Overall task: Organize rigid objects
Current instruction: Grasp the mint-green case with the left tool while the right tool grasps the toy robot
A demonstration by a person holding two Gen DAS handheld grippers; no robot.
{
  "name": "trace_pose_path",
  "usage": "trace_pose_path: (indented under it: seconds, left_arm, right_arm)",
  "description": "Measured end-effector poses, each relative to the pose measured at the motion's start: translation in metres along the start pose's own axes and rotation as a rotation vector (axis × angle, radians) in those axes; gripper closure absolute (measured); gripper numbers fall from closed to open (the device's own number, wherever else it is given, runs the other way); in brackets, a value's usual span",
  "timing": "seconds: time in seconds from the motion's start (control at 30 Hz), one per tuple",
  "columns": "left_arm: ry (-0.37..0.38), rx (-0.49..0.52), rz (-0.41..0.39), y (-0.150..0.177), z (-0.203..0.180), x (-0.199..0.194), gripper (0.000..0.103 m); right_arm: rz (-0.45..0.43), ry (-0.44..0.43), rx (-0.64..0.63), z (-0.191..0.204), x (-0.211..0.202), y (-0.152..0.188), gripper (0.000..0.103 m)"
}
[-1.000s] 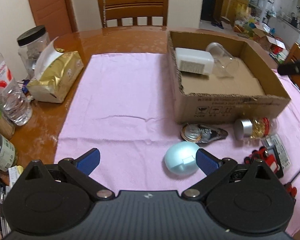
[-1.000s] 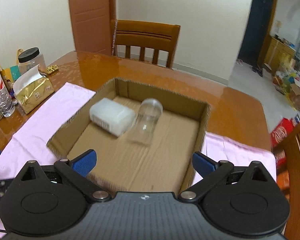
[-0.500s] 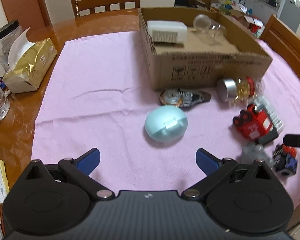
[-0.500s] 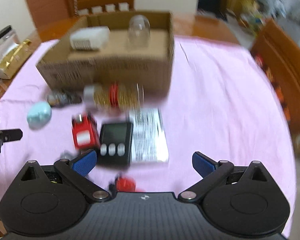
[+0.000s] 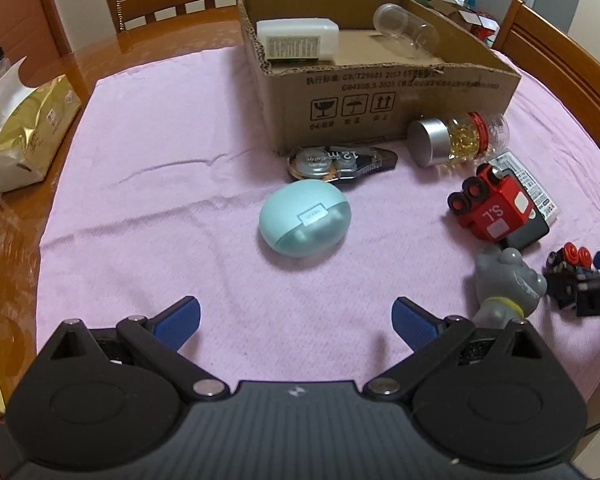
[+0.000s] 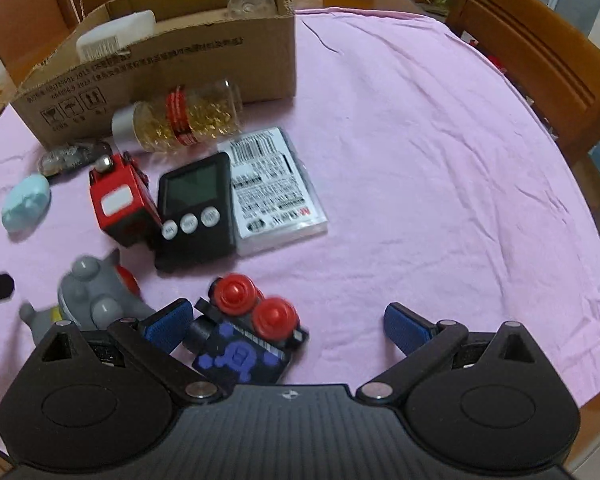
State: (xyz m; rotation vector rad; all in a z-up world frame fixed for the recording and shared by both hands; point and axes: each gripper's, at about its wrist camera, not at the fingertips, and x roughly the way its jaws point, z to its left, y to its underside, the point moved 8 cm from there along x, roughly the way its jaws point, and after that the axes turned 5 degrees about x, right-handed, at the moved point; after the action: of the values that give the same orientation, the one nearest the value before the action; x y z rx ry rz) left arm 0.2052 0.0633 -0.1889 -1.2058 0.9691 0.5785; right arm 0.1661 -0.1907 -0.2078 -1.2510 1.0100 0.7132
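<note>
both tools wide, empty: left tool (image 5: 296,316), right tool (image 6: 286,324) over blurred purple toy (image 6: 248,340), partly hidden.

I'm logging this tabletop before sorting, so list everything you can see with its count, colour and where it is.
cardboard box: 1, brown, far end of cloth
white container: 1, in box, left
clear jar: 1, in box, lying down
capsule bottle: 1, silver cap, before box
correction tape: 1, dark, before box
egg-shaped case: 1, pale blue, cloth centre
red toy train: 1, beside timer
timer: 1, black
card pack: 1, clear, right of timer
grey toy figure: 1
purple toy car: 1, red wheels, between right tool's fingers
tissue pack: 1, gold, left
left tool: open
right tool: open
</note>
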Motion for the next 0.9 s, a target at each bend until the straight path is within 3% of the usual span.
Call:
trace_pose_path:
  seconds: [0.3,0.5,0.9]
  left_arm:
    - [0.02,0.07,-0.036,-0.038,0.007,0.021,0.002]
    - [0.11,0.095,-0.039,-0.066,0.001,0.047,0.002]
    - [0.266,0.164,0.033,-0.056,-0.02,0.05,0.001]
  right_arm:
    - [-0.027,-0.017,-0.038,-0.01,-0.006,0.012,0.0]
    - [-0.036,-0.017,-0.038,-0.009,-0.007,0.013,0.0]
    - [-0.038,-0.028,-0.058,-0.009,-0.007,0.012,0.0]
